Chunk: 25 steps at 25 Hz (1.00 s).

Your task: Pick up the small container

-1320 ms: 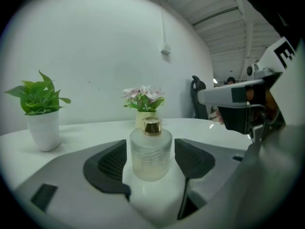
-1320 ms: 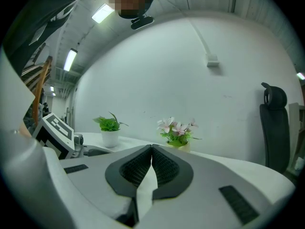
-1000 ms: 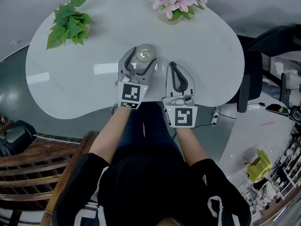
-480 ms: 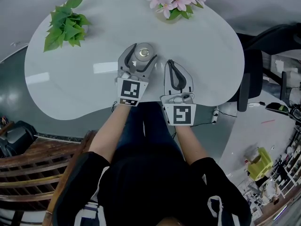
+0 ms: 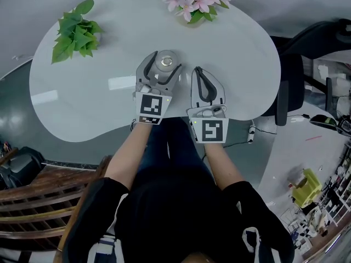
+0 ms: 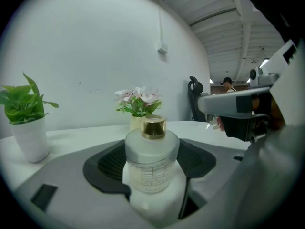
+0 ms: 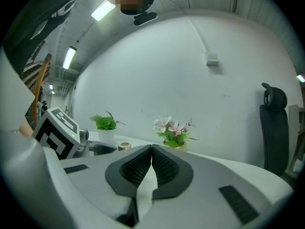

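The small container [image 5: 166, 61], a frosted jar with a gold cap, stands upright on the white table [image 5: 82, 106], a little in from its near edge; its long axis is vertical, cap up; it sits directly between the spread jaws of the left gripper [image 5: 164, 66], a black pad on either side, and I cannot tell if either touches; closing squarely across the jar's body looks like the move needed; the right gripper [image 5: 199, 73] lies just to its right, jaws pressed together on nothing.
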### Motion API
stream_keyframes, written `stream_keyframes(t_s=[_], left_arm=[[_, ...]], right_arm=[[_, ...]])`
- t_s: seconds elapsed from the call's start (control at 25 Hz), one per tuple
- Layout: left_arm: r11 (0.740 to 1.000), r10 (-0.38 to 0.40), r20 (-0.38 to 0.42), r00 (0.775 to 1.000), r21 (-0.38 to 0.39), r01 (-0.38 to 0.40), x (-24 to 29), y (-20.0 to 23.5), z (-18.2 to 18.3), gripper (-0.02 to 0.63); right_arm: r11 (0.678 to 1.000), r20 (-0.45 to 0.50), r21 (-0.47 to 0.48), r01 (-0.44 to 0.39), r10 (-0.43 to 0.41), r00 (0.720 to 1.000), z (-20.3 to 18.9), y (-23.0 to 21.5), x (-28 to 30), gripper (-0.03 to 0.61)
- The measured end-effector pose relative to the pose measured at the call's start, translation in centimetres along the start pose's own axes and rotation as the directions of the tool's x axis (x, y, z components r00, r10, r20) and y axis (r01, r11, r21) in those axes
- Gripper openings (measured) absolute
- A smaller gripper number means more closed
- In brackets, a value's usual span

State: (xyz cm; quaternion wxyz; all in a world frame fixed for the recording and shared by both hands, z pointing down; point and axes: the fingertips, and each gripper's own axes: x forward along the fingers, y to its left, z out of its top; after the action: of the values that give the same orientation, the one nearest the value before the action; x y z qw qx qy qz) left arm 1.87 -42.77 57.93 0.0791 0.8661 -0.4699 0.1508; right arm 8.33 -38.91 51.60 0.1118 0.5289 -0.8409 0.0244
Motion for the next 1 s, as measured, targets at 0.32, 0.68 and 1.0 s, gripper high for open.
stream_keyframes(t_s=[0.32,0.68,1.0], left_arm=[[0.999,-0.005,0.068,0.998,0.034,0.003,-1.7,-0.6,4.6,0.324],[0.998,0.018,0.105,0.994,0.062,-0.024,-5.1,-1.2,9.7,0.324],[0.997,0.068,0.157,0.985,0.023,-0.073,-8.6,-1.1,14.0,0.324]], right_arm=[[0.999,0.036,-0.011,0.036,-0.036,0.999,2.3,-0.9,-1.1,0.023],[0.997,0.155,-0.016,0.082,-0.078,0.985,7.3,-1.5,-2.8,0.023],[0.995,0.207,-0.012,0.099,-0.095,0.974,11.3,-1.6,-4.8,0.023]])
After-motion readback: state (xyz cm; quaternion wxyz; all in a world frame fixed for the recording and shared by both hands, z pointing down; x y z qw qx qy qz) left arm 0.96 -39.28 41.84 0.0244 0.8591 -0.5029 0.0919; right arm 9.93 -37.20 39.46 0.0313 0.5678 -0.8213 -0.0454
